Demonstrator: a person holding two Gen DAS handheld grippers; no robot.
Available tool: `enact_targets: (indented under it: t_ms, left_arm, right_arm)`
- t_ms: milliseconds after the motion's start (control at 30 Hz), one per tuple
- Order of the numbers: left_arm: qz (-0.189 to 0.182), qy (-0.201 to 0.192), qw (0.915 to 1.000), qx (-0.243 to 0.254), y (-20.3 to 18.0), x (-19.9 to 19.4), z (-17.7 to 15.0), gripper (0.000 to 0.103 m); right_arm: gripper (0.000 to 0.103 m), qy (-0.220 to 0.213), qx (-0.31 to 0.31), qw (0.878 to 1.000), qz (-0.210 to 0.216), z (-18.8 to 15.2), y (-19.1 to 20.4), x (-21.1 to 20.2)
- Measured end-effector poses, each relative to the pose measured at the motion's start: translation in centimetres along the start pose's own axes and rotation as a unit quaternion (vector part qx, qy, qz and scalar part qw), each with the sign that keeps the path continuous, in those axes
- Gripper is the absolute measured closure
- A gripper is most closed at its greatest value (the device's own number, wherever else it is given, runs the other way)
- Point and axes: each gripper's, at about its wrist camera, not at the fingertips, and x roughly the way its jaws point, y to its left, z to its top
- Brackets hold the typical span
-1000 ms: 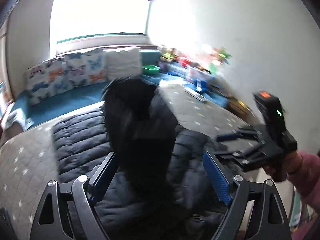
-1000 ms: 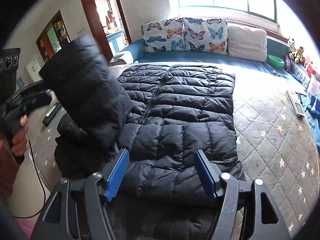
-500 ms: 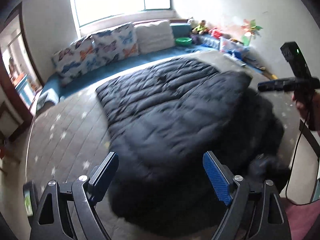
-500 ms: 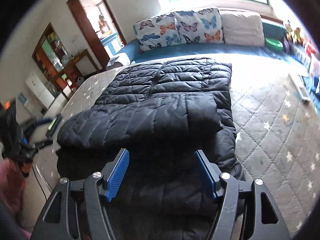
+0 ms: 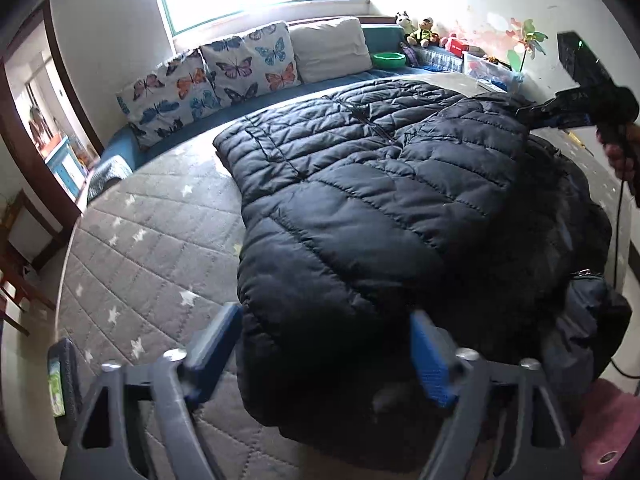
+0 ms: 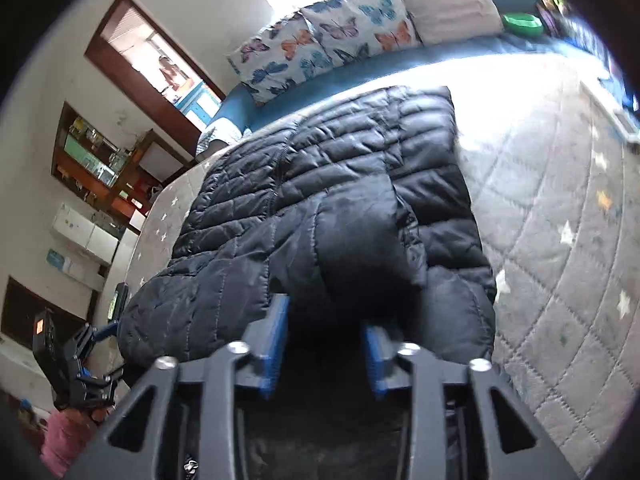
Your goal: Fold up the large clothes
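A large black puffer jacket (image 5: 380,200) lies on the grey quilted bed (image 5: 152,248), with one sleeve folded across its body. My left gripper (image 5: 324,352) is open and empty, hovering at the jacket's near edge. My right gripper (image 6: 326,350) has its blue pads partly closed around a fold of the jacket (image 6: 352,216) near the sleeve end; whether it grips the fabric is unclear. The right gripper also shows in the left wrist view (image 5: 560,114), at the jacket's far right edge.
Butterfly pillows (image 5: 216,76) and a beige cushion (image 5: 332,48) line the far side under the window. A green bowl (image 5: 387,59) and toys sit at the back right. A remote (image 5: 60,384) lies at the bed's left edge. A doorway (image 6: 160,68) is at left.
The sleeve that was held up has been laid across the jacket. The left gripper drew back to the near edge. The right gripper dropped low onto the jacket and narrowed its jaws.
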Motion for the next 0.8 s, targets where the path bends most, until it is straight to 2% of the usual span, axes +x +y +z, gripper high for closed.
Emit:
enact_targets:
  t_ms: [67, 233, 333, 400, 467, 533, 600, 700, 800]
  left_arm:
    - [0.003, -0.005, 1.0, -0.003, 0.1, -0.3, 0.0, 0.036]
    - [0.008, -0.022, 0.9997, 0.003, 0.1, -1.9, -0.4, 0.058]
    - [0.006, -0.031, 0.9995, 0.006, 0.1, -2.8, -1.2, 0.06]
    - [-0.004, -0.018, 0.9998, 0.005, 0.1, -2.6, -2.0, 0.06]
    - [-0.015, -0.004, 0.9999, -0.001, 0.3, -2.6, -2.7, 0.06]
    - [-0.008, 0.004, 0.9999, -0.012, 0.9, -3.3, -3.1, 0.059]
    - [-0.014, -0.003, 0.9995, -0.028, 1.6, -4.7, -3.0, 0.059]
    - [-0.016, -0.031, 0.9986, -0.041, 2.3, -7.0, -2.0, 0.059]
    - [-0.03, -0.065, 0.9962, -0.051, 2.5, -8.7, 0.2, 0.059]
  right_arm:
    - [0.078, -0.01, -0.02, 1.0, -0.002, -0.1, 1.2, -1.1]
    - [0.084, -0.049, -0.062, 0.997, 0.008, -0.9, 4.4, -5.0]
    - [0.085, -0.072, -0.079, 0.994, 0.017, -2.5, 5.5, -7.4]
    - [0.085, -0.068, -0.074, 0.995, 0.02, -4.0, 5.3, -7.4]
    - [0.085, -0.039, -0.069, 0.997, 0.005, -5.4, 4.3, -6.0]
    - [0.082, 0.007, -0.041, 0.999, -0.004, -6.7, 2.4, -4.2]
    - [0.082, 0.027, -0.022, 0.999, 0.004, -7.2, 1.1, -3.9]
    - [0.082, 0.008, -0.048, 0.998, -0.042, -6.6, 1.3, -6.1]
    - [0.082, -0.022, -0.08, 0.994, -0.066, -5.5, 2.7, -8.4]
